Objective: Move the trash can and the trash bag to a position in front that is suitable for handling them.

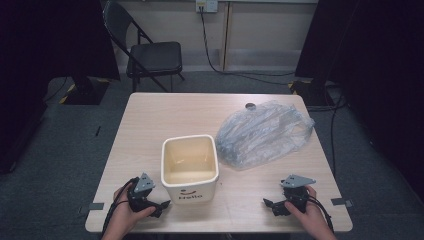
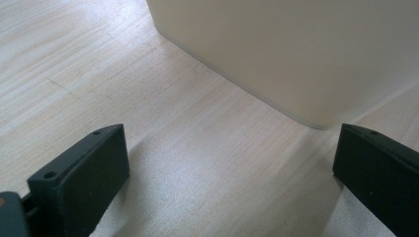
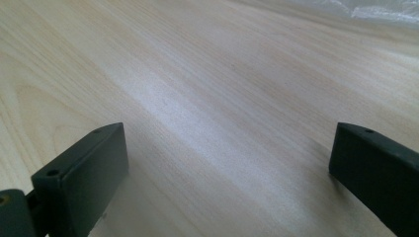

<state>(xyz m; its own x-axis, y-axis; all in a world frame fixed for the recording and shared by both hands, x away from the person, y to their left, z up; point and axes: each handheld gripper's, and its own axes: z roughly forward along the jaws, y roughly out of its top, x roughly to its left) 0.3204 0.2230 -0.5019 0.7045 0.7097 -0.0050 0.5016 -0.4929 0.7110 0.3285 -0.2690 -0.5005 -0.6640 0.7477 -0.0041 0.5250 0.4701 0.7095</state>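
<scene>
- The table [image 1: 165,112] is a pale wood square, and all the work lies on its near half and right side.
- The plastic bag [image 1: 265,132] is clear and crumpled, lying flat on the right part of the table, beyond the right hand and just to the right of the bin. Its edge also shows at the top corner of the right gripper view [image 3: 375,9].
- The bin [image 1: 190,167] is a cream, square tub with a smile printed on its near face. It stands upright near the middle of the front edge, open and with nothing inside. In the left gripper view its wall [image 2: 296,54] rises close ahead.
- The left gripper [image 1: 162,206] rests low on the table just beside the bin's near left corner, not touching it. Its jaws stand spread wide with only bare wood between them.
- The right gripper [image 1: 268,204] sits near the front right of the table, well apart from the bin and short of the bag. Its jaws are also spread wide over bare wood.
- Judged from this layout, the work looks to be lining the bin with the bag, and it stands at the very start: nothing is gripped yet.
- The next move likely calls for the right gripper to reach forward to the bag and pinch one thin layer near its edge, while the left one waits by the bin to steady it or take the other side of the bag's mouth.
</scene>
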